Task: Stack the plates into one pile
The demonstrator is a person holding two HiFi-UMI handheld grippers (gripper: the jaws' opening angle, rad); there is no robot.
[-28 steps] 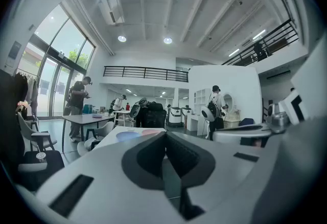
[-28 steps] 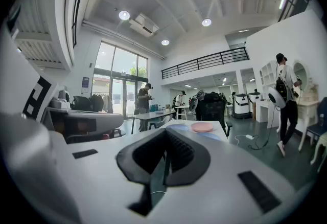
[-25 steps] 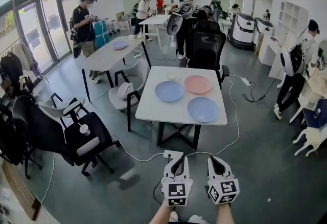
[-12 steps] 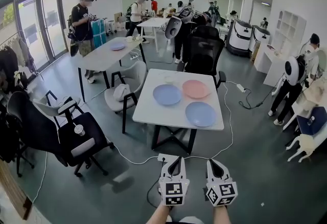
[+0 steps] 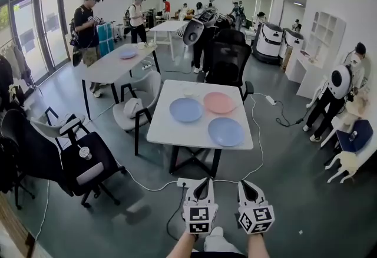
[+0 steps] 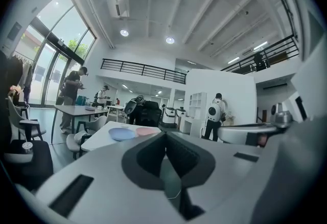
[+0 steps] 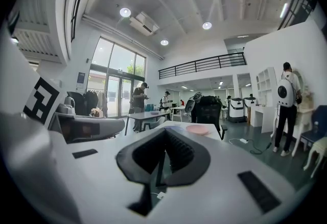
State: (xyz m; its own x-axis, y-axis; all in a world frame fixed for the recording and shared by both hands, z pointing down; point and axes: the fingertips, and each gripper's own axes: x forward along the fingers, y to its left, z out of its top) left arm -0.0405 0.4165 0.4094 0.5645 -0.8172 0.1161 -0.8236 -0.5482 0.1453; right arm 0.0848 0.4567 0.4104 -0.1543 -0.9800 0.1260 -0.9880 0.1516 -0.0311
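Three plates lie apart on a white table (image 5: 166, 131): a blue plate (image 5: 186, 109) at the left, a pink plate (image 5: 219, 102) behind it to the right, and a second blue plate (image 5: 226, 131) at the front right. Both grippers are held low, well short of the table and above the floor. My left gripper (image 5: 204, 182) is shut and empty, and so is my right gripper (image 5: 244, 184). The left gripper view shows a blue plate (image 6: 121, 133) and the pink plate (image 6: 147, 131) far off. The right gripper view shows the pink plate (image 7: 197, 129).
A black office chair (image 5: 228, 60) stands behind the table and a white chair (image 5: 139, 107) at its left. Another black chair (image 5: 82, 161) is at the near left. A power strip (image 5: 186, 182) and cables lie on the floor before me. People stand further back.
The head view has shifted a little, so the table sits slightly further left in it. Both grippers stay shut, low in front of me.
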